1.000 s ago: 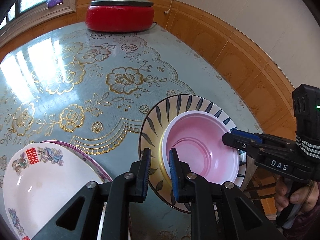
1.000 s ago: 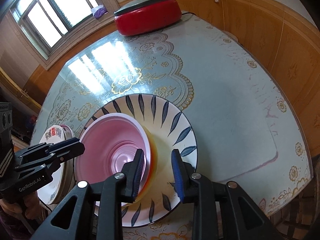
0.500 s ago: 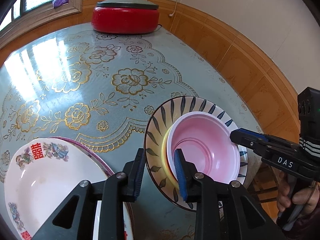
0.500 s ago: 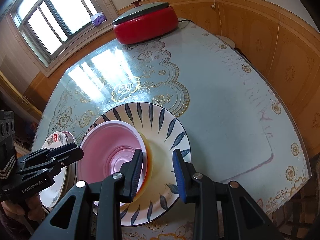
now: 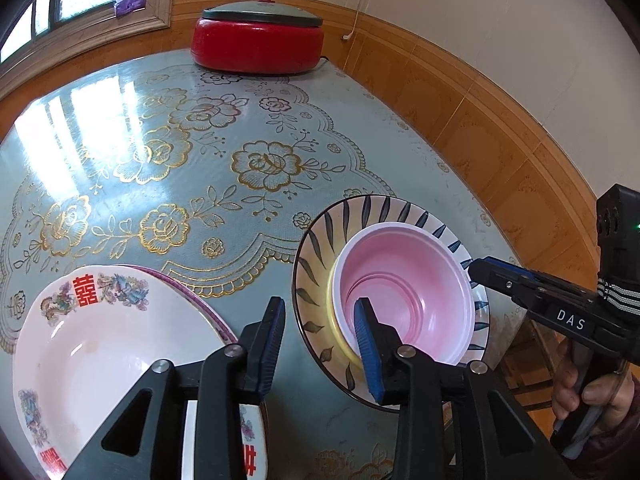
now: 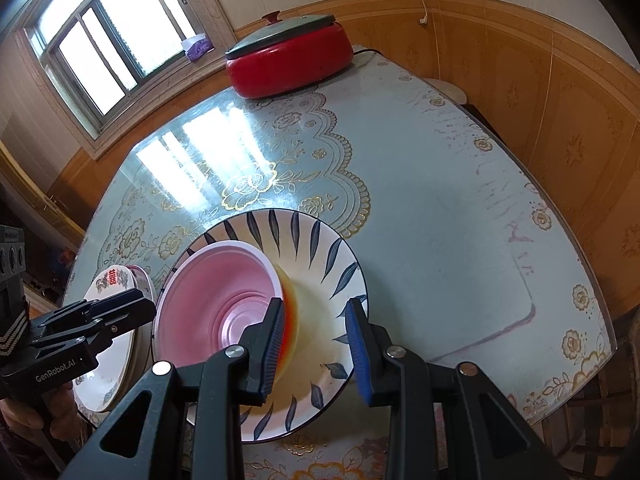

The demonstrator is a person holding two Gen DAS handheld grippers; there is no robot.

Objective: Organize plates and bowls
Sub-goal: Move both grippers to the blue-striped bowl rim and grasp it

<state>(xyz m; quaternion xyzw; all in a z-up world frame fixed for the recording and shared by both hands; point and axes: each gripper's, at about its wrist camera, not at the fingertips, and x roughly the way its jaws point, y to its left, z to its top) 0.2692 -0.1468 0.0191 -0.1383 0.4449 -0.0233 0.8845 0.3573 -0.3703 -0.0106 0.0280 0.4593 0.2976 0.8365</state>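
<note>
We see a glossy, glass-smooth table top (image 5: pixel 168 184) reflecting window light, a shiny glazed striped plate (image 6: pixel 320 248), a smooth pink plastic-looking bowl (image 5: pixel 404 292), and matt black plastic grippers with ribbed blue pads (image 5: pixel 368 340).

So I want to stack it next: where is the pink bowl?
The pink bowl sits inside the leaf-patterned plate at the table's near right edge, right of the white plate, in both wrist views.
</note>
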